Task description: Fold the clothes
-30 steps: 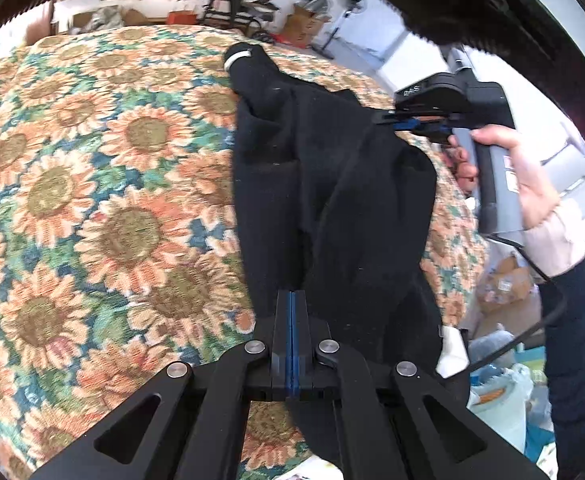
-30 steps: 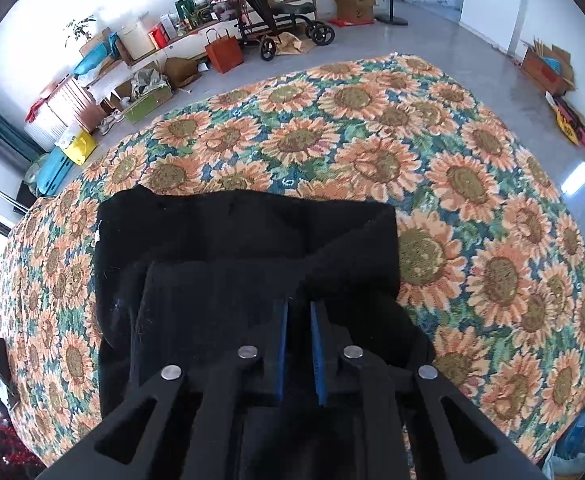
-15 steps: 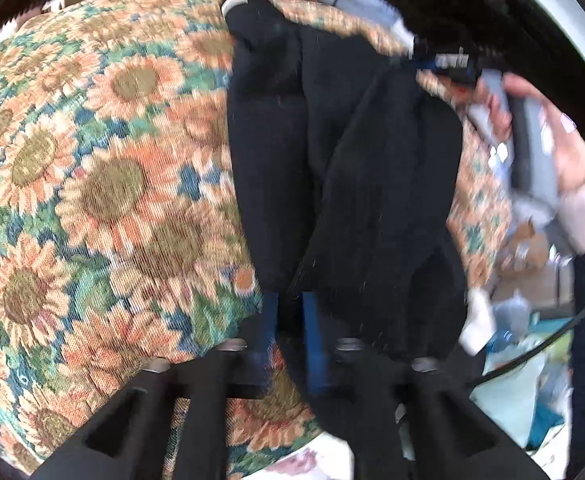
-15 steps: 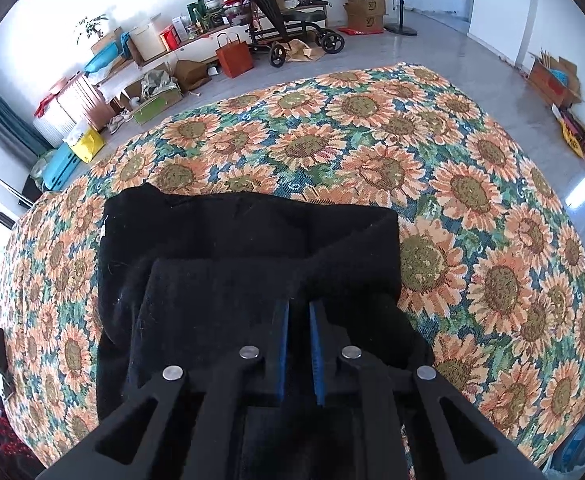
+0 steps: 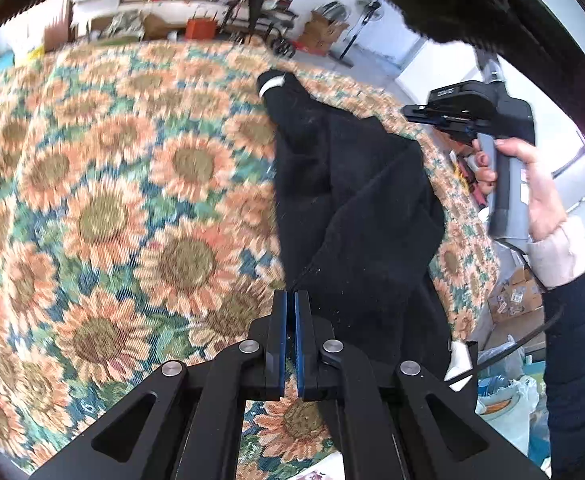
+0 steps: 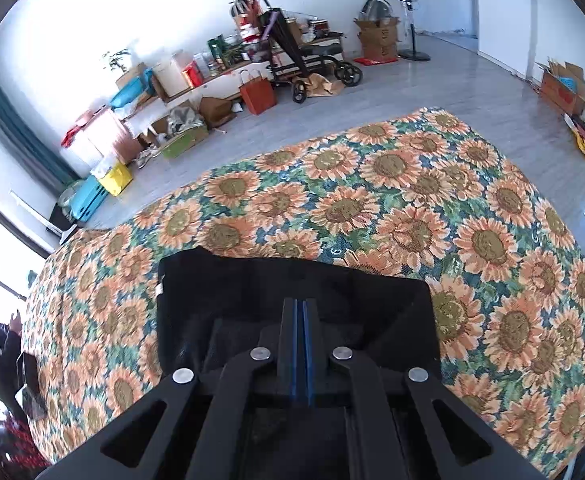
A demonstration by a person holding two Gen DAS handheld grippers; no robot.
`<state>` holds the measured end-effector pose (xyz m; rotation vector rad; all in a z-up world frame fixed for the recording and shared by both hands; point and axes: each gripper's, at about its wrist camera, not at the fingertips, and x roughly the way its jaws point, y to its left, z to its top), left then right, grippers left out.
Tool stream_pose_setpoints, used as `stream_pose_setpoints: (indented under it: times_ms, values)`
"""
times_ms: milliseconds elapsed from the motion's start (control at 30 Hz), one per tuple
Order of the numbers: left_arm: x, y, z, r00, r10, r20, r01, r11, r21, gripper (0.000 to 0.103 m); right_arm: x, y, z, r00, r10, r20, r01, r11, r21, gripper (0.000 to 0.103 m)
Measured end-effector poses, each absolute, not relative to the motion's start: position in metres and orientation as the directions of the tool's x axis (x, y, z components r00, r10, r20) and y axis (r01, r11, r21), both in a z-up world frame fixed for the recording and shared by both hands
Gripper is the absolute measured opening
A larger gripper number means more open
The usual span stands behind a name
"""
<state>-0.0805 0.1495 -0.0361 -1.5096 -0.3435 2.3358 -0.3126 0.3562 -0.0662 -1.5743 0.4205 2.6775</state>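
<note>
A black garment lies on a sunflower-patterned cloth, with two hand-held grippers beside it.

In the left wrist view, the cloth fills the frame from nine o'clock to the centre. At six o'clock the left gripper has its blue-lined jaws almost together, a thin gap between them, nothing held; their tips sit just at the garment's near edge. The garment runs from the centre toward one o'clock, loosely folded, a white tag at its far end. At three o'clock a hand holds the right gripper above the garment's edge. In the right wrist view, the right gripper at six o'clock has its jaws pressed together, gripping nothing, above the garment.
</note>
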Motion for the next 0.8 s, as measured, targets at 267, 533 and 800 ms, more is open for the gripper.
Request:
stream_pose_setpoints:
  times_ms: [267,533,800]
  values:
    - [-0.079,0.155,-0.064,-0.319,0.435,-0.842,-0.142,-0.900,-0.412,0.003,-0.297,0.362,-0.073,-0.443,-0.031,-0.896,-0.159,-0.981,0.112,0.043]
    - [-0.076,0.156,-0.060,-0.321,0.473,-0.820,-0.166,-0.881,-0.443,0.003,-0.308,0.358,-0.096,-0.339,-0.025,-0.940,-0.152,-0.985,0.081,0.011]
    - [-0.088,0.142,-0.037,-0.393,0.485,-0.781,-0.161,-0.873,-0.461,0.003,-0.315,0.367,-0.064,-0.476,-0.109,-0.872,-0.158,-0.966,0.207,0.006]
